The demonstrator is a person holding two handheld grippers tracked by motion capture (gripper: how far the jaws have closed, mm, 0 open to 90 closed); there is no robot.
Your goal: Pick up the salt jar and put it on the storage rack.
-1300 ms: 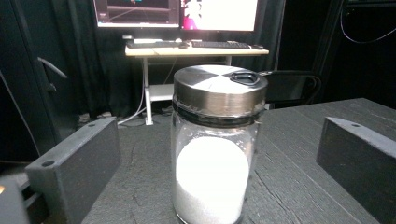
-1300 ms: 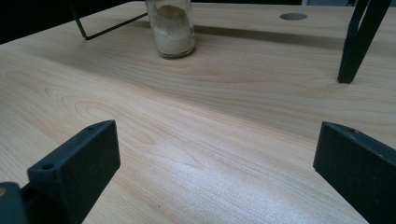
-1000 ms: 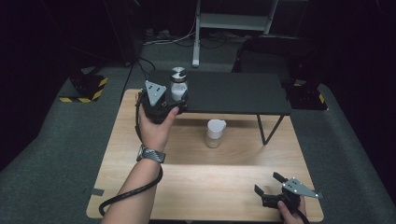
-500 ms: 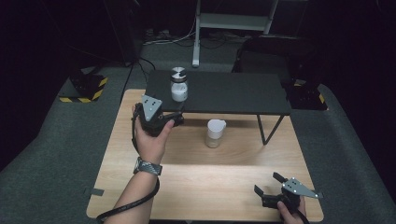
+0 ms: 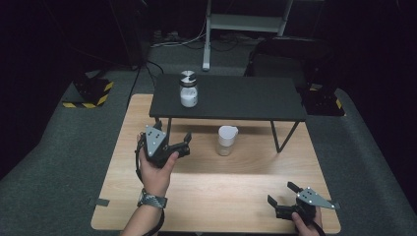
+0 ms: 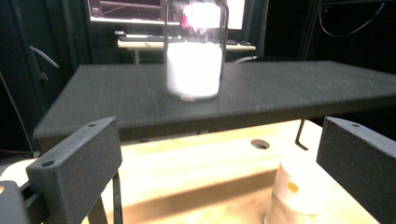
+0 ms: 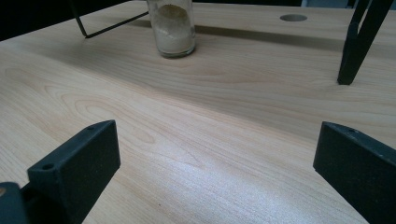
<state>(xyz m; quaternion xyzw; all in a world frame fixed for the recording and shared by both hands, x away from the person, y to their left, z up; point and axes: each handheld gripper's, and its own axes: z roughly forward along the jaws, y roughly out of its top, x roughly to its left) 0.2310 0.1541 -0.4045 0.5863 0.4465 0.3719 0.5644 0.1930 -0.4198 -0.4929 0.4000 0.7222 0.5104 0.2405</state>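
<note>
A glass jar (image 5: 187, 89) of white powder with a silver lid stands on the left part of a black shelf (image 5: 236, 98). In the left gripper view the jar (image 6: 194, 60) is blurred and straight ahead, well beyond the jaws. My left gripper (image 5: 183, 146) is open and empty, held over the wooden table (image 5: 221, 187) just in front of the shelf's left end. A smaller jar (image 5: 226, 140) of pale powder sits on the table under the shelf's front edge, to the right of that gripper. My right gripper (image 5: 282, 194) rests open and empty near the table's front right corner.
The shelf stands on thin black legs (image 7: 355, 42) on the table. A round hole (image 7: 293, 17) is cut in the tabletop beneath it. Yellow-and-black striped blocks (image 5: 88, 93) lie on the grey floor left of the table, and a white stand (image 5: 206, 34) rises behind.
My left gripper has left the white-powder jar on the shelf and drawn back and down to the table in front of it. The right gripper has not moved.
</note>
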